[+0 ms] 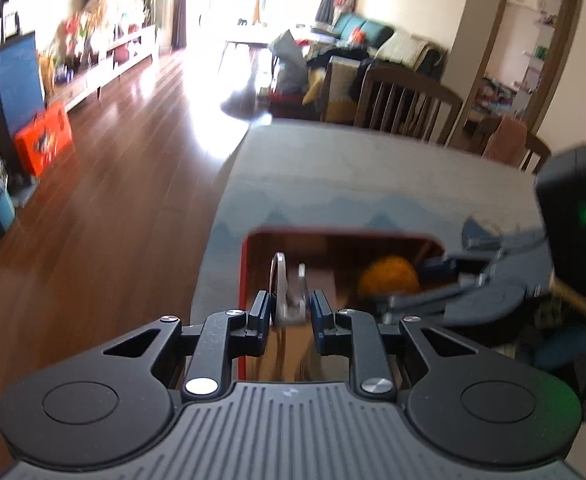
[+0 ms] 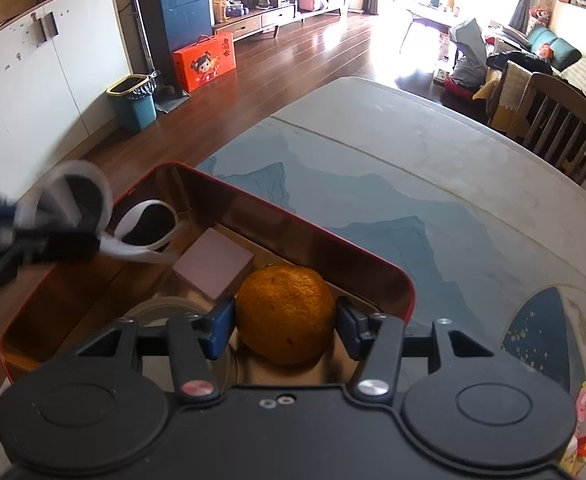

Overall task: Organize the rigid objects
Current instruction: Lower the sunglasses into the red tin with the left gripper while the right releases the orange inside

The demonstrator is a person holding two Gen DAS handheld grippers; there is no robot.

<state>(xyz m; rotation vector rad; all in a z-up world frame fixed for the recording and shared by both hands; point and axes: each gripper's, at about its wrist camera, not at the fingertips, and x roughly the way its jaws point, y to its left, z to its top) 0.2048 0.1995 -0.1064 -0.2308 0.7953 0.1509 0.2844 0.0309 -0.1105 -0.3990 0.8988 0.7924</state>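
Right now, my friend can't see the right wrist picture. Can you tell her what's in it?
The right gripper holds an orange between its blue pads, over a red-rimmed metal tin on a table painted with blue mountains. Inside the tin lie a small pink box and a clear round lid. At left, the blurred left gripper carries a white looped object above the tin.

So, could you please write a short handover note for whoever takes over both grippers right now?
Left gripper: shut on a white loop-shaped item, held over the left part of the red tin; the view is blurred, so I cannot tell what it is.
Right gripper: fingers on both sides of the orange, low inside the tin; whether it is still gripped or resting on the bottom is unclear.
Already in the tin: a pink block and a round lid-like piece.
Left to do: set down the white item and the orange, then pull both grippers out.
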